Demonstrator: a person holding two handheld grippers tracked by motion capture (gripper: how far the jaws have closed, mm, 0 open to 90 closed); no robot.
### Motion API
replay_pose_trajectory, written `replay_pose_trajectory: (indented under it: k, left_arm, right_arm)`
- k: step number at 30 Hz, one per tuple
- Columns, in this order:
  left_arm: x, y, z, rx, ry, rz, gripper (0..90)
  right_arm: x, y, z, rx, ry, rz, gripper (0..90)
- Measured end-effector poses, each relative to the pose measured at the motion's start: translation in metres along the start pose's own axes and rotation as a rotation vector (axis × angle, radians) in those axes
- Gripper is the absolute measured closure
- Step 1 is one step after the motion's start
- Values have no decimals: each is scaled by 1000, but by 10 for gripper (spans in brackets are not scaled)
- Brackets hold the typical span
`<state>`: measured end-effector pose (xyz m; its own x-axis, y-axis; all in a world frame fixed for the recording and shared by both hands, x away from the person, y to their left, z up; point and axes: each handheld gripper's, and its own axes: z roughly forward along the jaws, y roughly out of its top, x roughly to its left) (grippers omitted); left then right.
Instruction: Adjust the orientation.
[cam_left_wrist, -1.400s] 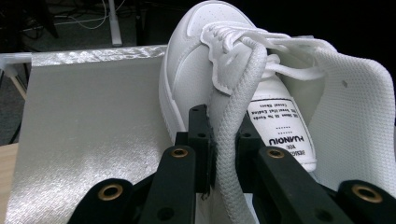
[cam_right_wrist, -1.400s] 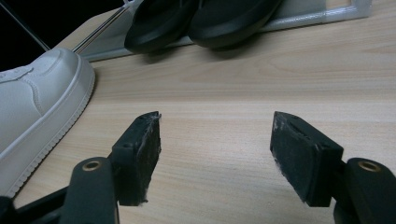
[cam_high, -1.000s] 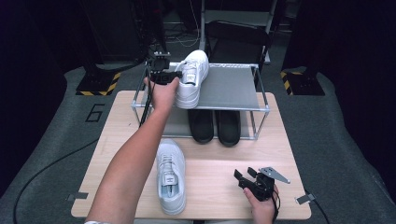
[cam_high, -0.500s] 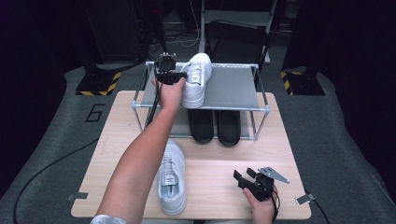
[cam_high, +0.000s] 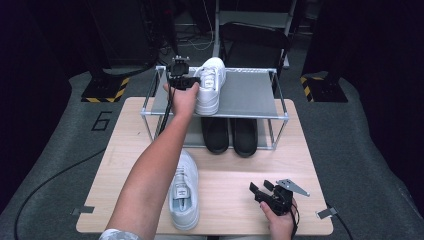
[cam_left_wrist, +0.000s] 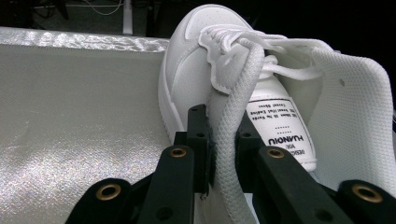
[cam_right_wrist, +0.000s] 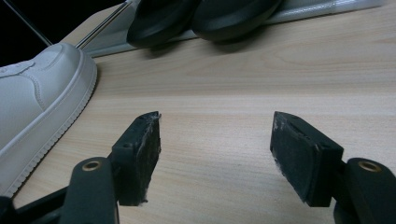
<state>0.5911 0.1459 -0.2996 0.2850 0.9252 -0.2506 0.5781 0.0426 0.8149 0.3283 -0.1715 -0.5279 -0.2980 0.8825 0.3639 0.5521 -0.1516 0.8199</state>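
A white sneaker (cam_high: 210, 87) lies on the top shelf of a metal shoe rack (cam_high: 250, 92), toe pointing away from me. My left gripper (cam_high: 181, 80) is at its left side, shut on the padded collar edge of that sneaker (cam_left_wrist: 196, 60). In the left gripper view the white rim runs between the black jaws of the left gripper (cam_left_wrist: 223, 135). The matching white sneaker (cam_high: 184, 192) lies on the wooden table near the front edge. My right gripper (cam_high: 267, 192) rests low at the front right, and in its own view the right gripper (cam_right_wrist: 215, 154) stands open over bare wood.
A pair of black shoes (cam_high: 230, 135) sits on the rack's lower level, also seen as black shoes (cam_right_wrist: 201, 16) ahead of the right gripper. The wooden table (cam_high: 230, 170) has bare room between the loose sneaker (cam_right_wrist: 32, 98) and the right hand. Dark floor surrounds the table.
My left gripper has shifted slightly to the right along the top shelf with the sneaker in its grip. The right hand has stayed where it was.
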Motion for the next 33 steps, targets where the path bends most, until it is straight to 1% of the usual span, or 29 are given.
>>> replay_pose_trajectory:
  k: [2, 5, 6, 8, 10, 13, 15, 17, 18, 19, 20, 22, 23, 24, 25, 27, 29, 31, 33]
  left_arm:
    - [0, 1, 0, 0, -5, 3, 796]
    - [1, 1, 0, 7, -18, 24, 761]
    - [2, 1, 0, 7, -22, 25, 746]
    - [4, 1, 1, 14, -38, 18, 704]
    - [6, 1, 1, 14, -38, 21, 648]
    - [9, 1, 1, 17, -55, 25, 593]
    - [10, 2, 1, 19, -46, 32, 551]
    - [10, 2, 1, 17, -37, 36, 511]
    - [10, 2, 1, 17, -34, 40, 502]
    - [10, 2, 1, 16, -33, 54, 500]
    - [9, 2, 1, 12, -30, 48, 498]
    - [9, 2, 0, 13, -21, 62, 488]
    - [8, 3, 0, 8, -20, 56, 479]
    - [9, 3, 0, 10, -24, 61, 475]
    - [8, 4, -1, 2, -29, 51, 468]
    - [6, 6, -5, -8, -33, 56, 463]
    - [4, 10, -9, -10, -30, 83, 461]
    - [2, 11, -14, -24, -29, 100, 456]
    - [1, 12, -18, -27, -24, 92, 454]
  right_arm:
    - [1, 0, 0, 8, 4, 13, 330]
    - [2, 0, 1, 10, 7, 9, 330]
    - [2, 0, 1, 6, 6, 3, 330]
    - [2, -1, 1, 13, 3, 9, 330]
    - [3, -1, 1, 14, 5, 11, 330]
    - [2, -1, 2, 12, 6, 4, 330]
    - [3, -1, 2, 20, 1, 15, 330]
    - [3, -1, 3, 21, -1, 9, 330]
    - [3, -1, 3, 20, -1, 10, 330]
    - [2, -1, 3, 15, 0, 2, 330]
    - [2, -1, 3, 16, 1, 3, 330]
    - [3, -1, 3, 15, 1, 1, 330]
    - [3, -1, 3, 15, 1, 3, 330]
    - [2, -1, 3, 15, -1, 0, 330]
    - [2, -1, 3, 14, -2, -3, 330]
    - [2, -1, 3, 14, -1, -1, 330]
    - [2, -1, 3, 15, -1, -2, 330]
    - [3, -1, 2, 19, 2, 10, 330]
    - [3, -1, 3, 20, -1, 8, 330]
